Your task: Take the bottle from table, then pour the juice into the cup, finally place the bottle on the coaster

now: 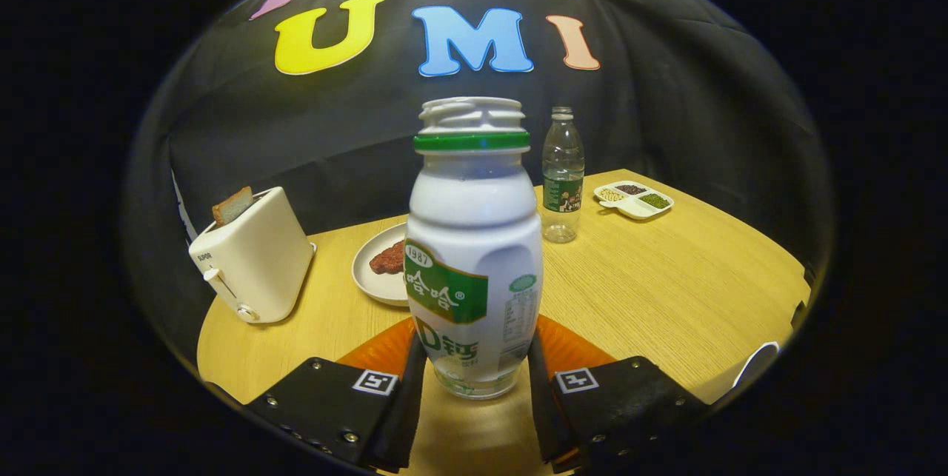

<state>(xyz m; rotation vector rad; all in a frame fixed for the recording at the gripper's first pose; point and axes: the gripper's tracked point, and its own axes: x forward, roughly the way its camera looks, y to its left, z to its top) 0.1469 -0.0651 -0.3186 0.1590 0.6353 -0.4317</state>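
The white plastic bottle with green neck ring and green label point(474, 254), its cap off, stands upright between the tongs point(474, 380), whose fingers flank its lower body; whether both actually press on it I cannot tell. An orange round coaster point(570, 346) shows behind its base on the pale wooden table point(666, 291). A loose grip could let the open bottle slip, tip and spill.

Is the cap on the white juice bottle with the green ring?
No, the white juice bottle shows bare neck threads between the tool's fingers.
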